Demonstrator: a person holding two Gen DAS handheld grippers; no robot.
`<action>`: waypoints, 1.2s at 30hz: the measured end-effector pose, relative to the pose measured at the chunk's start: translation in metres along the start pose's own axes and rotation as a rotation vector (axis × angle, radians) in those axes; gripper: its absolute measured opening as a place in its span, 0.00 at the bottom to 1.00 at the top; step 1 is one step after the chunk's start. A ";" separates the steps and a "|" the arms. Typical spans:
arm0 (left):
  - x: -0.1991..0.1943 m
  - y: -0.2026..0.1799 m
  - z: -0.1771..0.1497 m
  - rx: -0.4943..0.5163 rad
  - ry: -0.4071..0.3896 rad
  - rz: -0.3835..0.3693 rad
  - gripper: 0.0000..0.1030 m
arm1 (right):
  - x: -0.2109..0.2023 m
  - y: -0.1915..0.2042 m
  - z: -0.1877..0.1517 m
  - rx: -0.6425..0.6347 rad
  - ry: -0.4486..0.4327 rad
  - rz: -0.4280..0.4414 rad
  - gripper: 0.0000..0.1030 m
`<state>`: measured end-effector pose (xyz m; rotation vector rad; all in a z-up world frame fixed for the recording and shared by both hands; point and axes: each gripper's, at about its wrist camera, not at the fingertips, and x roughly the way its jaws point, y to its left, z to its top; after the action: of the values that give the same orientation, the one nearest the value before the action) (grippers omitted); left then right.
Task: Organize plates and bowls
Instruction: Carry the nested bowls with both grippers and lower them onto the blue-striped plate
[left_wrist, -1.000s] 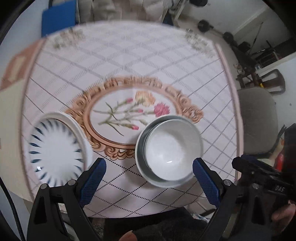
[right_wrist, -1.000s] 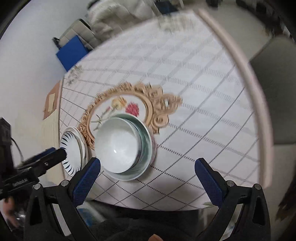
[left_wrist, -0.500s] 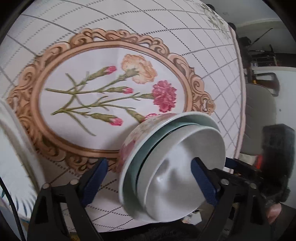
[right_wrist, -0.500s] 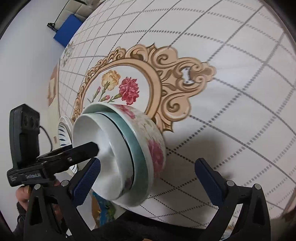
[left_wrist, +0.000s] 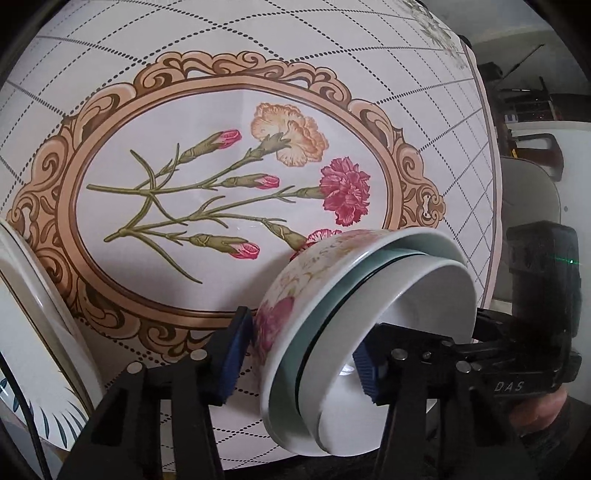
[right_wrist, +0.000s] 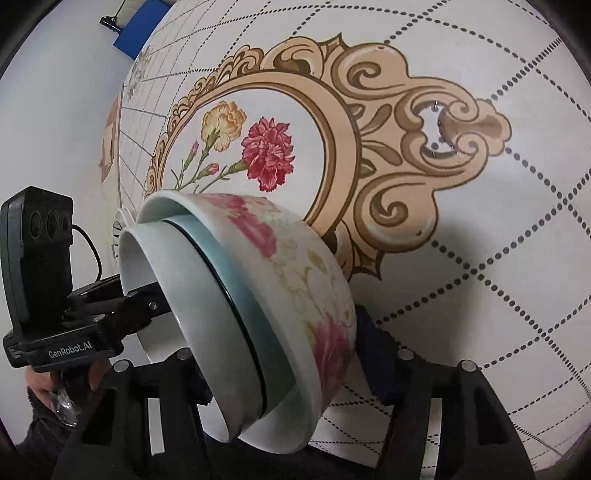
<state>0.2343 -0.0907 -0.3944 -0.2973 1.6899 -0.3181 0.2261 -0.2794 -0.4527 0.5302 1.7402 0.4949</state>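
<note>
Moved: both grippers are now clamping the bowl stack (left_wrist: 354, 332) (wide open earlier).
Left gripper (left_wrist: 301, 354): gripping its rim.
Right gripper (right_wrist: 284, 369): pinching the opposite rim.

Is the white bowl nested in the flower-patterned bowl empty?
Yes, in the left wrist view the smooth white ceramic bowl nested in the pink flower-patterned ceramic bowl shows only its bare inner wall.

Three nested bowls (left_wrist: 332, 317) are showing (floral, green, white), one striped plate (left_wrist: 33, 332) is sitting beside them, possibly stacked, and two claws are reaching in.
</note>
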 end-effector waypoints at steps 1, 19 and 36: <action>-0.001 -0.001 -0.001 0.002 -0.004 0.009 0.48 | 0.000 -0.001 0.000 0.008 0.002 0.007 0.59; -0.022 -0.013 -0.014 -0.015 -0.067 0.076 0.47 | -0.016 0.015 -0.008 -0.051 0.043 0.016 0.53; -0.109 0.035 -0.037 -0.107 -0.206 0.082 0.47 | -0.022 0.114 0.001 -0.168 0.097 0.034 0.52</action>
<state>0.2124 -0.0160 -0.3030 -0.3274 1.5141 -0.1308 0.2414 -0.2004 -0.3695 0.4223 1.7647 0.6946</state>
